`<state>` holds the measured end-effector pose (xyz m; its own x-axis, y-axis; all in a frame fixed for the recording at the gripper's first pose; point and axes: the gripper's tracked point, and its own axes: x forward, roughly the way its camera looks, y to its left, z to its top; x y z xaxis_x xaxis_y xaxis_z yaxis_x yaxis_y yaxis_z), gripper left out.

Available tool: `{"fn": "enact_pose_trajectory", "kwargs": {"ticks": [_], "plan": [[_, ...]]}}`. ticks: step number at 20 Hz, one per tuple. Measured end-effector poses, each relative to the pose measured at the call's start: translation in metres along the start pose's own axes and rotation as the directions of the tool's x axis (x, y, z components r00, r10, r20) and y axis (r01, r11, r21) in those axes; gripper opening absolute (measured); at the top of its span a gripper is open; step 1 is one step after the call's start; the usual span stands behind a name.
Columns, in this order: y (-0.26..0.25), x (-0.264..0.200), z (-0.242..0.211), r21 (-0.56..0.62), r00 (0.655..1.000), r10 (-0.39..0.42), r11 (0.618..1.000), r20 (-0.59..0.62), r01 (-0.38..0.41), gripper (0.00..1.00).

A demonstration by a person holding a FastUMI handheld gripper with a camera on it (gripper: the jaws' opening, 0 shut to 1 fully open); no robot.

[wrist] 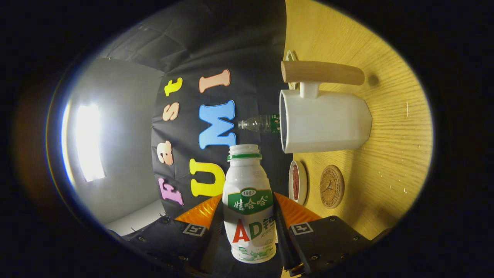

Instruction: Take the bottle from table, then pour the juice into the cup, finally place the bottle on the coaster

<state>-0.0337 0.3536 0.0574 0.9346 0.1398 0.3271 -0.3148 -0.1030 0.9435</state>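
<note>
gripper view: the tongs (pixel 249 216) are pinching the bottle (pixel 249 204), one finger pressed on each flank of its label. the whole scene is rolled sideways, so the wooden surface (pixel 386 154) stands like a wall on the three o'clock side and the booth's black cloth wall hangs behind.

the bottle is white, smooth plastic with a waisted body, a green collar ring and no cap; its long axis runs straight ahead along the fingers, open mouth toward twelve o'clock, and the mouth sits just beside the rim of the cup (pixel 324 121), at about its seven o'clock, with a thin gap between them.

the cup is a white faceted mug with a round wooden bar handle (pixel 322 72); its opening faces nine o'clock, away from the surface.

a clear plastic bottle (pixel 258 123) peeks out beyond the cup's rim. below the cup, at its six o'clock, a small white dish (pixel 298 182) with something reddish inside stands beside a round cork coaster (pixel 332 186), flat on the grainy, pale wood. bare wood lies open around the coaster toward four o'clock.
</note>
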Motion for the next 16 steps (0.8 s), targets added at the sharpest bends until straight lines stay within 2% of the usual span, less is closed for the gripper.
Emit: {"fn": "enact_pose_trajectory", "kwargs": {"ticks": [16], "plan": [[0.0031,0.0069,-0.0074,0.103,0.999,0.024,0.994,0.032,-0.027,0.64]]}}
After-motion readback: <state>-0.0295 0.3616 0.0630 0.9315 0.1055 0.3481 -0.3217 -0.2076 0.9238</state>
